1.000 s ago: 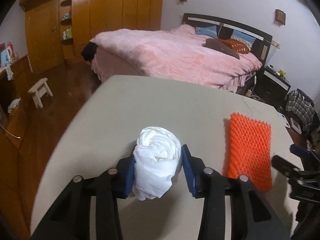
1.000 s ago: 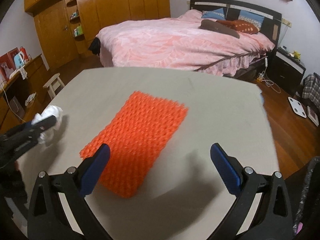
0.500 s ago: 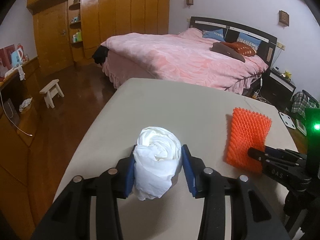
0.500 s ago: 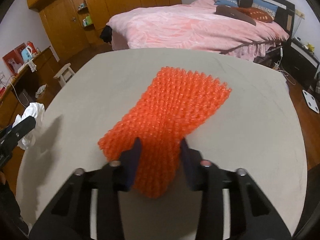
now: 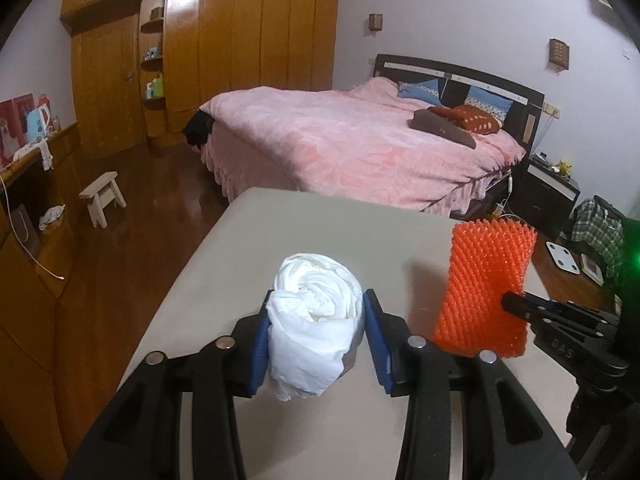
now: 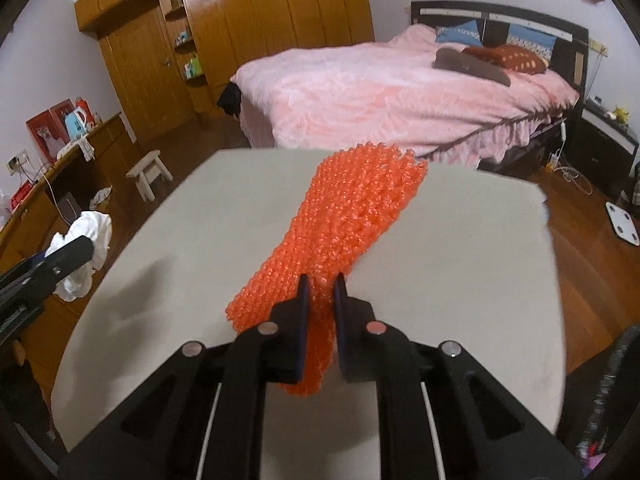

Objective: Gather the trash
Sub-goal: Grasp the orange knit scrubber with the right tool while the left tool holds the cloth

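Observation:
My left gripper (image 5: 316,332) is shut on a crumpled white tissue wad (image 5: 314,320) and holds it above the beige table (image 5: 304,220); the wad also shows in the right wrist view (image 6: 86,248). My right gripper (image 6: 319,288) is shut on the near edge of an orange bubble-wrap sheet (image 6: 352,220), lifted off the table and tilted up. In the left wrist view the orange sheet (image 5: 486,284) stands up at the right, pinched by the right gripper (image 5: 516,304).
A pink bed (image 5: 360,148) stands beyond the table. A small wooden stool (image 5: 102,196) is on the wood floor at left. Wooden wardrobes (image 5: 240,52) line the back wall. A white scale (image 6: 622,228) lies on the floor at right.
My right gripper closed on the orange sheet's near edge and lifted it off the table. My left gripper rose and kept hold of the white wad.

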A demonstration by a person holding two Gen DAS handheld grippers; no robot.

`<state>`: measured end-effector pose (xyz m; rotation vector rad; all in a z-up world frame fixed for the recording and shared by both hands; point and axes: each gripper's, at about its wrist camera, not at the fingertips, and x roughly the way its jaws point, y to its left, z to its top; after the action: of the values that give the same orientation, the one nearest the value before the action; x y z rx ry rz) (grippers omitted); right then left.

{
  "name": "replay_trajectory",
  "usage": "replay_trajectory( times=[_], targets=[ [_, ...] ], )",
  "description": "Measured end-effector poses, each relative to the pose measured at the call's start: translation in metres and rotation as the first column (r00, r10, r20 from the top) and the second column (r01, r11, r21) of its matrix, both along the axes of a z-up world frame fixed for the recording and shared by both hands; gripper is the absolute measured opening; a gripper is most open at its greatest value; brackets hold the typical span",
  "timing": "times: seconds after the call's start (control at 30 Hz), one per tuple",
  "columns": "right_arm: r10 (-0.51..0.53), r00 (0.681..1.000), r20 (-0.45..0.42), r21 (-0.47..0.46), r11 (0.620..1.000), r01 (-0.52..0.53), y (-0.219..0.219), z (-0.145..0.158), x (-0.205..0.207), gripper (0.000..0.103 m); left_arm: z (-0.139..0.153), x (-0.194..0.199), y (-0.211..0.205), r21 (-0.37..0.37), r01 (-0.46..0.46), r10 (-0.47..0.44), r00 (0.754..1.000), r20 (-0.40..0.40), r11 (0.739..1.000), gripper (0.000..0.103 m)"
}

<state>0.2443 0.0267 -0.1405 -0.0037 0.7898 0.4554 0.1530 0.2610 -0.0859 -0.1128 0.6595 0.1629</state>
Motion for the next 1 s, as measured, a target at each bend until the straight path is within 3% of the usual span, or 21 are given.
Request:
replay_trajectory(
  times=[0.57, 1.0],
  targets=[
    [-0.084, 0.991, 0.103, 0.024, 0.996, 0.082, -0.084, 0.072, -0.067, 0.011, 0.045, -0.022, -0.072, 0.001, 0.101, -0.101, 0.993, 0.065, 0.995, 0.042],
    [-0.191, 0.972, 0.134, 0.031, 0.981, 0.189, -0.154, 0.096, -0.125, 0.011, 0.063, -0.046, -0.151, -0.004, 0.219, -0.218, 0.972, 0.087, 0.976, 0.042]
  ],
)
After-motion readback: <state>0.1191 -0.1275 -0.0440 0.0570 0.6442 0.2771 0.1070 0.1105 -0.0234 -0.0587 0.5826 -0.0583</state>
